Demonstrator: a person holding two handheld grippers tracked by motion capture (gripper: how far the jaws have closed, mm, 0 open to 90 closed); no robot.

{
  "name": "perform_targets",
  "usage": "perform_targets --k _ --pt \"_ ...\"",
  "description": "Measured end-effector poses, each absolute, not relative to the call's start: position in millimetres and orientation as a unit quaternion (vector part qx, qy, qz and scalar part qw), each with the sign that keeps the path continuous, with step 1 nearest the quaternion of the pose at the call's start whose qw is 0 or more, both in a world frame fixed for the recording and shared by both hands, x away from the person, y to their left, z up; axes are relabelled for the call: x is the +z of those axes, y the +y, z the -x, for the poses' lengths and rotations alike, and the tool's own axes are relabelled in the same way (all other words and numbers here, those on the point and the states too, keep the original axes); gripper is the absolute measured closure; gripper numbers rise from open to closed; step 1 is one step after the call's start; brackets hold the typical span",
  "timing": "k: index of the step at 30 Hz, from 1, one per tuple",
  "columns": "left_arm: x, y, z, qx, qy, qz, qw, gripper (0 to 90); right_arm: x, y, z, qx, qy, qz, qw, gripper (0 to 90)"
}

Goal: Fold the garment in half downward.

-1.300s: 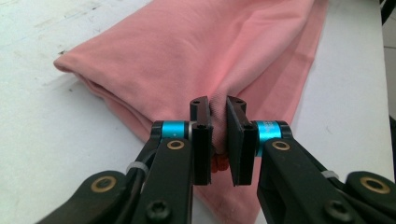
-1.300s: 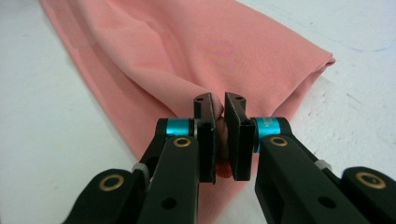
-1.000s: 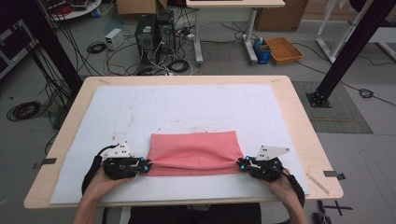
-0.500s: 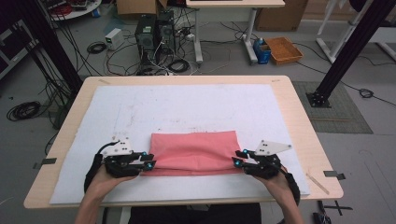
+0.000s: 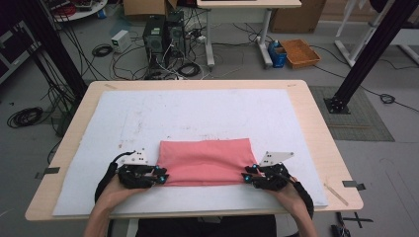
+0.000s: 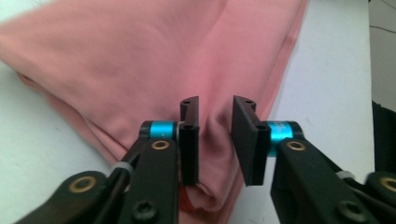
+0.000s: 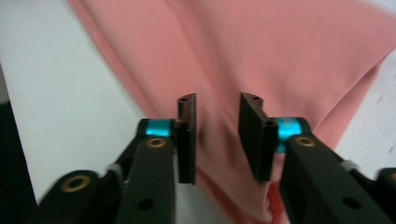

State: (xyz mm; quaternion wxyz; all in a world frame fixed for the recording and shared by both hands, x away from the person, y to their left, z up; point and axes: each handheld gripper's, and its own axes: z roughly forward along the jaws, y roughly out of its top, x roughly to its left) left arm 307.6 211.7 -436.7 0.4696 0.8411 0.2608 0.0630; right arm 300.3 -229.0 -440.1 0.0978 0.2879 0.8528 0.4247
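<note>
Both jaw pairs have just been opening: left hand-held gripper (image 5: 160, 174) and right hand-held gripper (image 5: 245, 176) are letting go of the folded pink cloth (image 5: 205, 161) near the counter's (image 5: 316, 123) front edge; fold judged done.

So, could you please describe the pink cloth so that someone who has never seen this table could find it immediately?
Start at the wooden table, which is covered by a white mat. On the mat's near half, between the left gripper and the right gripper, lies the folded pink cloth, a flat rectangle. It is the one coloured, soft thing on the mat.
</note>
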Motion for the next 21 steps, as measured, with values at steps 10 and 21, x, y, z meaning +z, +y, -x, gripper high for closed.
perform_targets --k 10,21 --pt "-428 203 -367 0.104 0.330 -0.816 0.463 64.3 -425 -214 -352 0.462 0.809 -0.334 0.142 60.8" --pt "-448 196 -387 0.116 0.360 -0.829 0.412 70.3 -446 -204 -382 0.389 0.831 -0.364 0.159 67.5"
